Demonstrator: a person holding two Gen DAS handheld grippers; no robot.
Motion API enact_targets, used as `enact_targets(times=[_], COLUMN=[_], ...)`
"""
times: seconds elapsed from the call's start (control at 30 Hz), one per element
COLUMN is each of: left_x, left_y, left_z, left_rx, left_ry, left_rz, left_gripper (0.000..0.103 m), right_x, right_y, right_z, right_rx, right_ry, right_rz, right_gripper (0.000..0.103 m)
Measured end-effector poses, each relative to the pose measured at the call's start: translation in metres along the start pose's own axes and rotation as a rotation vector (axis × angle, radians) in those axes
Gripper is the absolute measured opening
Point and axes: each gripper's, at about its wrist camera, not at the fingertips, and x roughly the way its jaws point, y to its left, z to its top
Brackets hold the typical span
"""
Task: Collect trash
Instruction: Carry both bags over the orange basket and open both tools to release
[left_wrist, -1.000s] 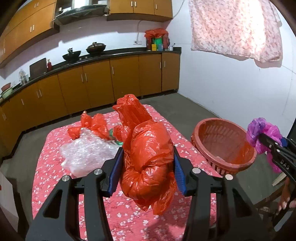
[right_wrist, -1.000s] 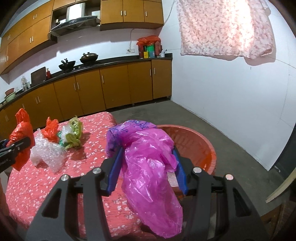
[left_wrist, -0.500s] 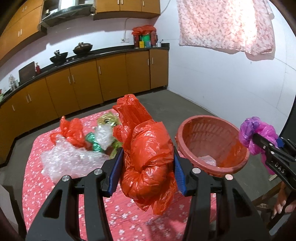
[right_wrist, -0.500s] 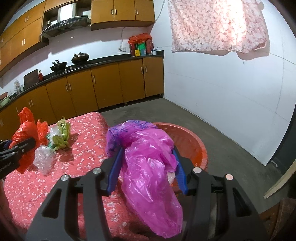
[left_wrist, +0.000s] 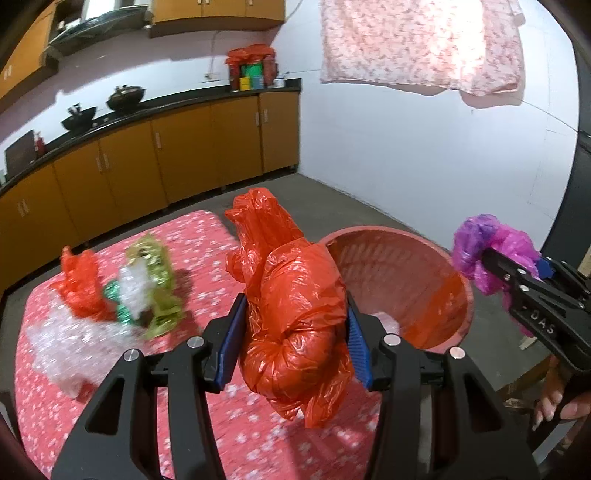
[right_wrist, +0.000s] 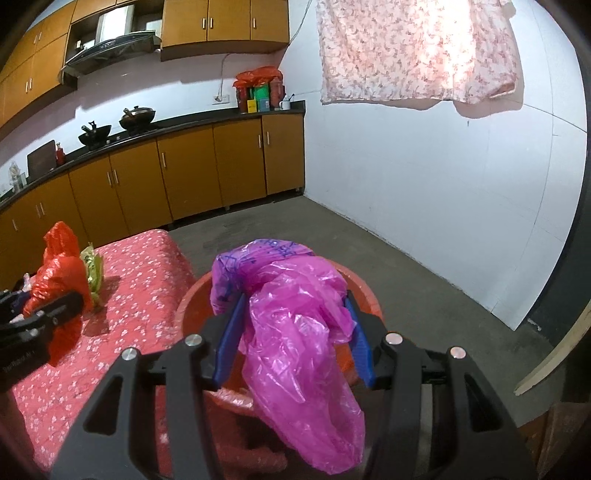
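Note:
My left gripper (left_wrist: 293, 343) is shut on a crumpled red plastic bag (left_wrist: 295, 314) and holds it above the table, just left of the red basket (left_wrist: 436, 266). My right gripper (right_wrist: 291, 339) is shut on a pink plastic bag (right_wrist: 299, 332) and holds it over the basket's rim (right_wrist: 192, 295); it also shows in the left wrist view (left_wrist: 517, 280) at the right of the basket. A white scrap (left_wrist: 388, 321) lies in the basket.
On the red flowered tablecloth (left_wrist: 199, 266) lie a small red bag (left_wrist: 81, 284), a green and yellow wrapper (left_wrist: 155, 284) and clear bubble wrap (left_wrist: 62, 347). Brown kitchen cabinets (right_wrist: 207, 166) line the far wall. Grey floor (right_wrist: 406, 269) lies right of the basket.
Both grippers have moved right with their bags, toward the basket. The pink bag now hangs over the basket's rim, and the red bag is close beside the basket.

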Motion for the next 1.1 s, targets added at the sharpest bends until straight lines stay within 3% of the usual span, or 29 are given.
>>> enact_targets(times=[0.4, 1.1], left_x=[0.044, 0.109], left_y=[-0.029, -0.053], left_z=[0.01, 0.022], left_rx=[0.056, 0.122], left_ry=[0.02, 0.075], left_rz=[-0.111, -0.172], left_gripper=[0.051, 0.051], right_x=[0.031, 0.083], right_y=[-0.015, -0.041], right_z=[0.016, 0.032], right_rx=[0.037, 0.139], right_ry=[-0.006, 0.002], right_rz=[-0.007, 0.04], right_gripper=[0.051, 0.054])
